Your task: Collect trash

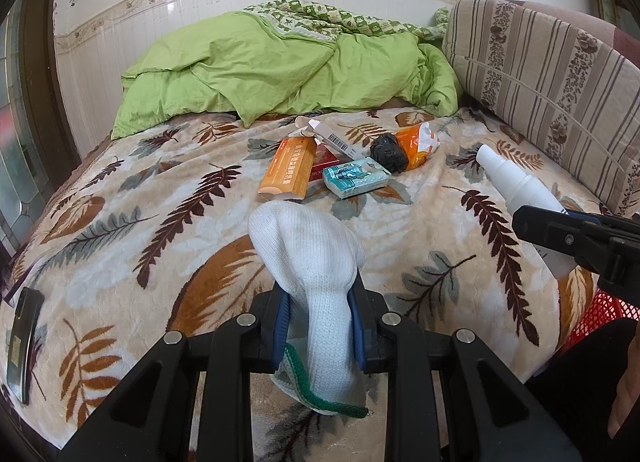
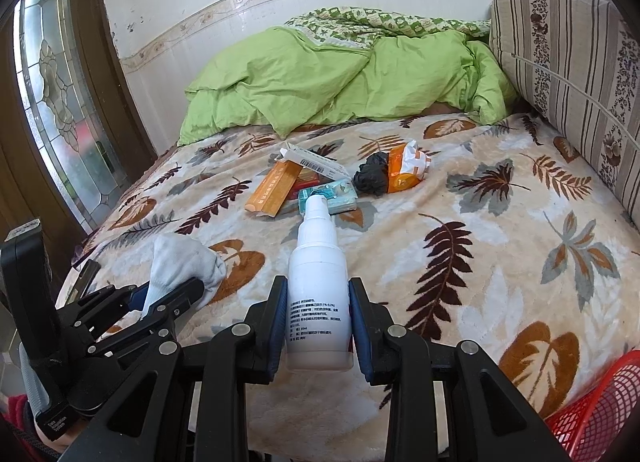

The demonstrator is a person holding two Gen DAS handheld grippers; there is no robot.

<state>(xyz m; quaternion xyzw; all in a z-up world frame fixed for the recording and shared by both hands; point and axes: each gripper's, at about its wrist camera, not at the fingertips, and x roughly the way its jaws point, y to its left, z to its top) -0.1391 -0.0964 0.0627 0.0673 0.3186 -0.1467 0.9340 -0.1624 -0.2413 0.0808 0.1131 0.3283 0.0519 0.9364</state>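
Your left gripper (image 1: 318, 326) has its fingers (image 1: 280, 326) clamped on a white sock (image 1: 308, 258), toe end up, green-trimmed cuff hanging below the pads. Your right gripper (image 2: 319, 326) is clamped on a white spray bottle (image 2: 318, 290), nozzle pointing away over the bed (image 2: 500, 282).

Further out, the trash sits in a cluster mid-bed: an orange box (image 1: 286, 168), a teal tissue pack (image 1: 355, 176), a white barcoded carton (image 1: 332, 136), a black crumpled wad (image 1: 387, 151) and an orange-and-white wrapper (image 1: 418, 142) touching it. A green duvet (image 1: 280, 66) lies bunched behind, against the tiled wall.

The left view alone gives you a dark phone (image 1: 25, 338) near the bed's left edge. The right view alone shows the glass-panelled door (image 2: 60, 102) and more of the red mesh basket (image 2: 604, 410), just off the bed's near right corner; the left view catches only a sliver of it. Each camera sees the other gripper from the side.
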